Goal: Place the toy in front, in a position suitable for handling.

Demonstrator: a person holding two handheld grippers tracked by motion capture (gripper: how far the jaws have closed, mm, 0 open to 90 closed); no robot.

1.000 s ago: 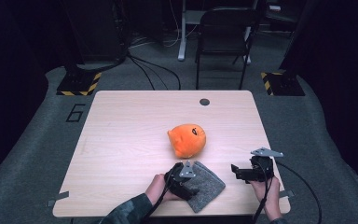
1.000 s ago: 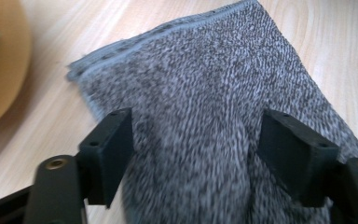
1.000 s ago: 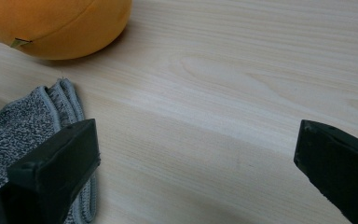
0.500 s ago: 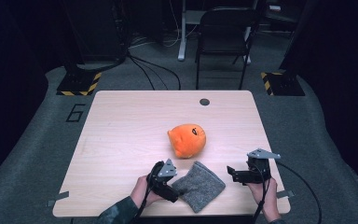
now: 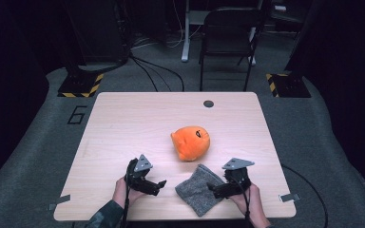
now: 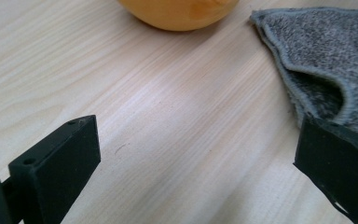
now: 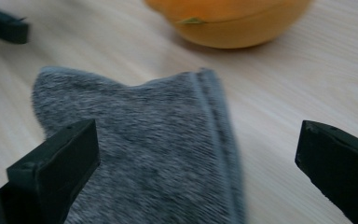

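A folded grey cloth (image 5: 200, 189) lies near the table's front edge, with an orange plush toy (image 5: 190, 142) just behind it. My left gripper (image 5: 159, 184) sits left of the cloth, a small gap away. Its jaws have just been opening and stand open over bare wood (image 6: 196, 172), with the cloth (image 6: 326, 56) off to the right. My right gripper (image 5: 215, 190) reaches over the cloth's right edge. In the right gripper view its jaws (image 7: 196, 170) are wide open above the cloth (image 7: 144, 140), not pressing on it, with the plush toy (image 7: 228, 21) beyond.
The wooden table (image 5: 123, 123) has a dark round grommet (image 5: 208, 103) near its far edge. A black chair (image 5: 228, 38) and floor cables stand behind the table. The other gripper's jaw tip (image 7: 2, 23) shows at the top left of the right gripper view.
My left gripper has let go of the cloth and slid left, off it. My right gripper has moved left onto the cloth's right edge. The cloth now lies flatter.
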